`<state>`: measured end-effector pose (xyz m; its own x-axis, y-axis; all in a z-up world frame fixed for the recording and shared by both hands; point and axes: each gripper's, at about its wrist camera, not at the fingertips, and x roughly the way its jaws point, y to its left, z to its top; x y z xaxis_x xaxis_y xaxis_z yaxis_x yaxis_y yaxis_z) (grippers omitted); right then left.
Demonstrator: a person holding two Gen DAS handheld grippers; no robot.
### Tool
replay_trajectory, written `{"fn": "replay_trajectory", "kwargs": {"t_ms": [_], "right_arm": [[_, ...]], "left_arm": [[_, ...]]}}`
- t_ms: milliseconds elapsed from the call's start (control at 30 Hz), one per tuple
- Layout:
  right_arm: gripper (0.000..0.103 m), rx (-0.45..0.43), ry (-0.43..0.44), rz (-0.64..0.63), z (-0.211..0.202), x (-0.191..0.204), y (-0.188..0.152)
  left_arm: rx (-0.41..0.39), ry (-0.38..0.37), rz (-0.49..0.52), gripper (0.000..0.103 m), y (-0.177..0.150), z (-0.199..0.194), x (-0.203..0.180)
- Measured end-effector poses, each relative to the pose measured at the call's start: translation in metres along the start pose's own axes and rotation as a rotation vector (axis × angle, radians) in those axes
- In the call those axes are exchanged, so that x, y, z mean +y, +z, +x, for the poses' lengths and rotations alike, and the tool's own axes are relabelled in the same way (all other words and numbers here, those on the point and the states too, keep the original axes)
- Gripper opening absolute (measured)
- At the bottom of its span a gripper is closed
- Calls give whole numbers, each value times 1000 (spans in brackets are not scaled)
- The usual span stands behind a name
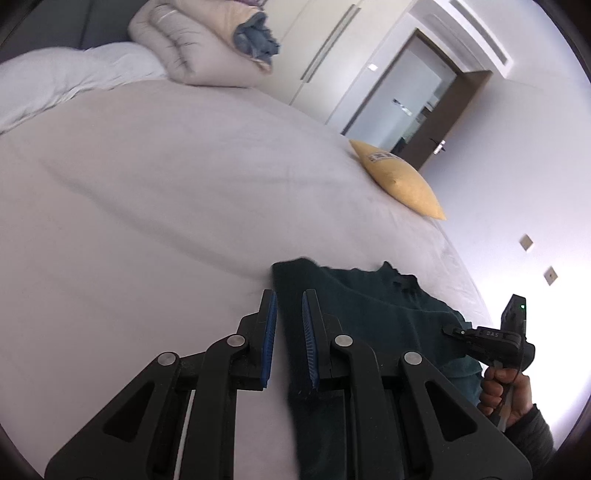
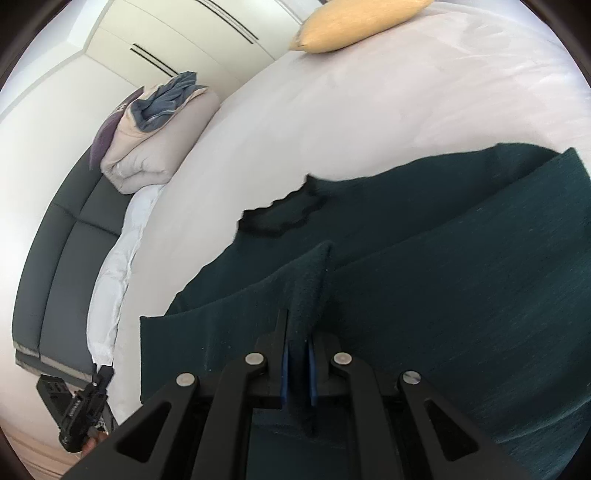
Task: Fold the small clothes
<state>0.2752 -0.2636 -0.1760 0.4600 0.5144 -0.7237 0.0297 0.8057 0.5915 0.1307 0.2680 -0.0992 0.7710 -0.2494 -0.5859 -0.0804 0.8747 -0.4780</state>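
A dark green knitted top [image 2: 443, 280] lies on the pale bed sheet [image 2: 332, 110], its scalloped neckline [image 2: 280, 216] facing the headboard. My right gripper [image 2: 298, 328] is shut on a raised pinch of its fabric, which stands up between the blue pads. In the left wrist view, my left gripper [image 1: 289, 301] is shut on an edge strip of the same top [image 1: 369, 306], and the cloth runs down between its pads. At the right of that view, a hand holds the right gripper [image 1: 456, 331] on the garment. The left gripper [image 2: 99, 380] shows at the bed's lower left edge.
A yellow cushion [image 1: 402, 181] lies near the bed's far edge. A rolled beige duvet [image 1: 192, 44] with a blue cloth tucked in it sits by a white pillow [image 1: 55, 81] and the dark headboard [image 2: 62, 251]. Wardrobe doors [image 2: 177, 33] and an open door [image 1: 443, 122] stand beyond.
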Motion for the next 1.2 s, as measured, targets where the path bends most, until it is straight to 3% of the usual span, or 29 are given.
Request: {"fn": "replay_trajectory", "kwargs": {"t_ms": [267,400,633,700,767,867,967,1200], "right_arm": [[9,0,-73,-16,-6,-12,5],[9,-15,-69,13,-9,-19,4],[10,3,-66,25,-7,-27,0],[16,5,-42,60,-8,-30,-3],[26,34,-11,86,-7,-30,-9],[29,36,-36,-1,-7,-14,-19],[10,35,-65,-16,-7,-10,-21],[9,-5,-24,77,-29,-18,-16]], "left_arm": [[55,-6,60,14,3,49,-37],[93,7,106,14,1,74,-56],[234,84,215,14,-26,143,-72],[287,97,221,14,-39,164,-69],[254,92,240,14,-44,165,-70],[261,105,259,14,-43,170,-75],[255,102,267,14,-39,166,-81],[262,109,307,14,-48,172,-86]]}}
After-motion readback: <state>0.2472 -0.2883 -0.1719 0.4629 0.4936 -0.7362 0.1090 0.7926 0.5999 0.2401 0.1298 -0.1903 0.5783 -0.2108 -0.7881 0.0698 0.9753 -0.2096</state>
